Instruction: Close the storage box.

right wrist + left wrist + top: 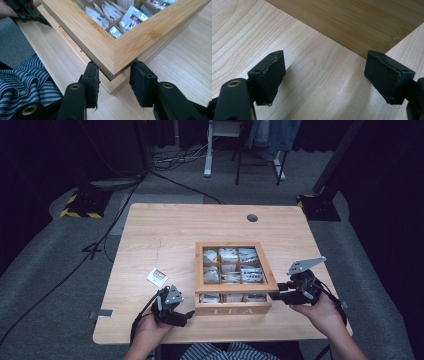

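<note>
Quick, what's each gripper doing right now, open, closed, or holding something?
Left gripper: open, nothing between its jaws.
Right gripper: open, jaws either side of the tea box lid corner, not clamping it.

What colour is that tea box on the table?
Light honey-brown bamboo, the tea box has a windowed lid; it shows best in the right gripper view.

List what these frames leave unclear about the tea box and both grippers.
- Tea box lid: high view cannot show whether it rests shut or lifted.
- Sachet labels: too small.
- Right gripper: pad contact with the box corner uncertain.
- Left gripper: open; the box cut off by the frame edge.
</note>
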### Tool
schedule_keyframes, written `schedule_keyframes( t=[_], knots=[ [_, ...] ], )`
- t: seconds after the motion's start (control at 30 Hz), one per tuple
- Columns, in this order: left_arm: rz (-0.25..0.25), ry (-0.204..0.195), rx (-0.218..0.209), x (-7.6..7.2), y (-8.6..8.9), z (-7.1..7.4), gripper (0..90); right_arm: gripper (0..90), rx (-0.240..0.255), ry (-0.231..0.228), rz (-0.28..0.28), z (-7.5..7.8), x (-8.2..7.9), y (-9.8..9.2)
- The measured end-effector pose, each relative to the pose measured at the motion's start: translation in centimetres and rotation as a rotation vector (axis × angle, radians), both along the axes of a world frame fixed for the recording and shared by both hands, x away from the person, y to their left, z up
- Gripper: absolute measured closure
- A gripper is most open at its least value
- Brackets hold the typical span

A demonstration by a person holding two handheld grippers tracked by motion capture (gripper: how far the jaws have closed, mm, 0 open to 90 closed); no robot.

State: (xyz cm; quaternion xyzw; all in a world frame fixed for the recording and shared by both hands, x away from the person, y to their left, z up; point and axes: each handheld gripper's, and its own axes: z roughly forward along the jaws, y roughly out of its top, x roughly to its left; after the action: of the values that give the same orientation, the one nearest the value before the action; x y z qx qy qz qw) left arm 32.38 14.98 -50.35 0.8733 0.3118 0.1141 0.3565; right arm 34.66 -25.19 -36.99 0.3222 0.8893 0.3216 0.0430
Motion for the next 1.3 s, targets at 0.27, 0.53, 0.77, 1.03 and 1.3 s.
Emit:
schedule_keyframes(
  t=[0.27,0.53,0.77,1.03,1.3],
  knots=[
    [0.006,0.003,0.0,0.0,0.0,0.0,17.8,58.3,-0.058,0.025,0.023,-0.7,0.0,0.4],
    [0.007,0.006,-0.002,0.1,0.0,0.0,17.8,57.4,-0.092,0.06,0.041,-1.4,0.2,0.7],
    [0.006,0.004,-0.002,0.2,0.0,0.0,17.8,55.9,-0.113,0.082,0.052,-1.8,0.3,0.8],
    [0.006,0.002,0.0,0.2,0.0,0.0,17.8,55.3,-0.13,0.088,0.06,-2.0,0.4,0.9],
    [0.006,0.002,0.0,0.2,0.0,0.0,17.8,50.4,-0.143,0.12,0.055,-2.5,0.6,1.0]
  ],
)
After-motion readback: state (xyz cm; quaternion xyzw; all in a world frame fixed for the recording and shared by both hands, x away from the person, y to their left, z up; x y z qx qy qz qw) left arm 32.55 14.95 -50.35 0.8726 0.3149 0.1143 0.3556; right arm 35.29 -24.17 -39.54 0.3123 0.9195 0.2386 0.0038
